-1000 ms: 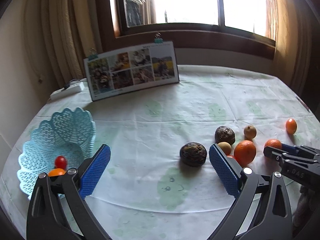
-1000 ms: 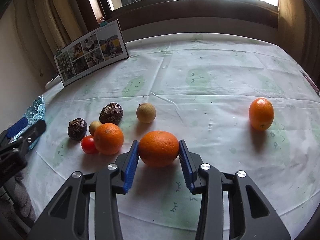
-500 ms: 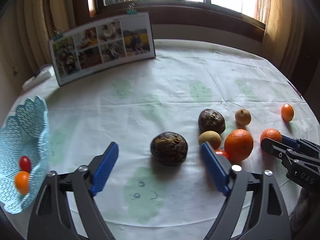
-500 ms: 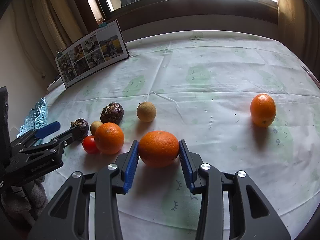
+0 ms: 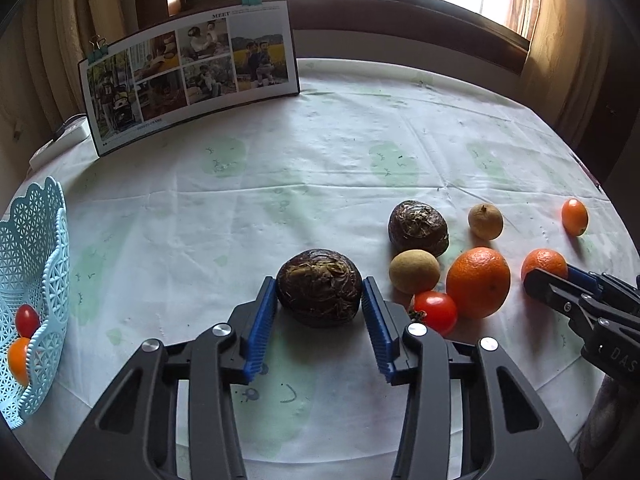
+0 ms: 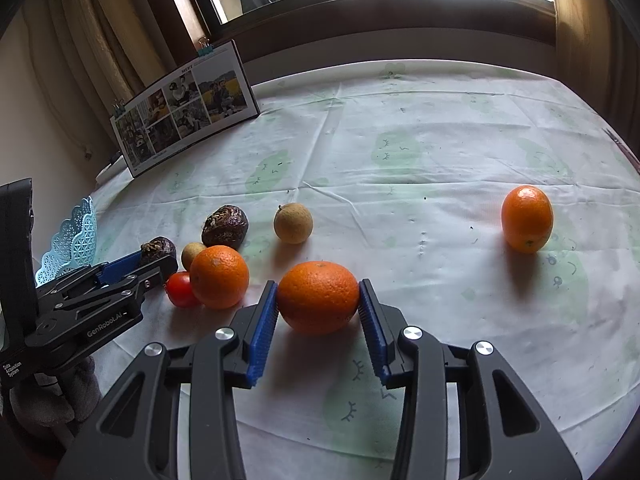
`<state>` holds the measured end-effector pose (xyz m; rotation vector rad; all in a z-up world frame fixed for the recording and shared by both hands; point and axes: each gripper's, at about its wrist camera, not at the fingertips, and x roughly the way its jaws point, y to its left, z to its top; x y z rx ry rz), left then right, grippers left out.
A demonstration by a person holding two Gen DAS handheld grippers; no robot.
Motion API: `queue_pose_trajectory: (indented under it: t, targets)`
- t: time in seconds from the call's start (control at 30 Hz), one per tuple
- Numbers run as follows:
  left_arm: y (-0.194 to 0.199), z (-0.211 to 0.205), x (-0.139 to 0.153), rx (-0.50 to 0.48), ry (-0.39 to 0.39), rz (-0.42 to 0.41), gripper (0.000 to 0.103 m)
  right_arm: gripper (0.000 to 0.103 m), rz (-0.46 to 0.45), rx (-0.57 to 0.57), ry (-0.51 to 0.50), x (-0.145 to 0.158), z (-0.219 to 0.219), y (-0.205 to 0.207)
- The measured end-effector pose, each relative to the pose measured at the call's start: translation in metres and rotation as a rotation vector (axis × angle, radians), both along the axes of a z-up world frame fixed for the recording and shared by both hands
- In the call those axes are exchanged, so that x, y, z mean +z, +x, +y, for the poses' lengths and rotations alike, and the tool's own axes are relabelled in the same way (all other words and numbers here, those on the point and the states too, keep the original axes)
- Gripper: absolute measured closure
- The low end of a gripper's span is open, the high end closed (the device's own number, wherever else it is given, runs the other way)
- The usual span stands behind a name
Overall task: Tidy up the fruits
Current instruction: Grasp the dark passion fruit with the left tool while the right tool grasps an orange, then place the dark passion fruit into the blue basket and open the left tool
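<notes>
A dark brown wrinkled fruit (image 5: 319,296) rests on the tablecloth in the left wrist view. My left gripper (image 5: 319,280) is shut on it, a blue pad pressed to each side. In the right wrist view my right gripper (image 6: 318,283) is shut on a large orange (image 6: 318,300) that sits on the cloth. Between the two lie a second dark fruit (image 5: 418,229), a tan fruit (image 5: 414,271), a red tomato (image 5: 435,312) and another orange (image 5: 478,282). The light blue lattice basket (image 5: 48,240) at far left holds a small tomato (image 5: 26,318) and a small orange fruit (image 5: 18,360).
A pale round fruit (image 6: 293,223) and a small oval orange fruit (image 6: 527,218) lie apart toward the right. A clipped photo board (image 5: 192,72) leans at the back left, with a white power strip (image 5: 60,136) beside it. Curtains and a window run behind the round table.
My left gripper swung right from the basket to the dark fruit, moved in and shut on it. The right gripper stayed shut on the orange.
</notes>
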<state>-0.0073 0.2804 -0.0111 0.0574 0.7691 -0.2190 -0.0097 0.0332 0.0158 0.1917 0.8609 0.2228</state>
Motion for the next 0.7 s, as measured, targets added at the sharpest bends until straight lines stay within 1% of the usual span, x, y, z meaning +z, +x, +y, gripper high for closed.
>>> queue_pose_trajectory:
  t: [0.27,0.47,0.7]
  targets:
    - [-0.012,0.001,0.009,0.031,0.018,-0.078,0.058,0.062,0.0,0.002,0.001,0.0,0.0,0.0]
    - [-0.019,0.007,0.015,0.068,0.023,-0.111,0.058,0.062,-0.002,0.003,0.001,0.0,0.0,0.0]
    - [-0.034,0.028,0.032,0.129,0.019,-0.177,0.058,0.062,-0.003,0.003,0.001,0.001,0.0,0.0]
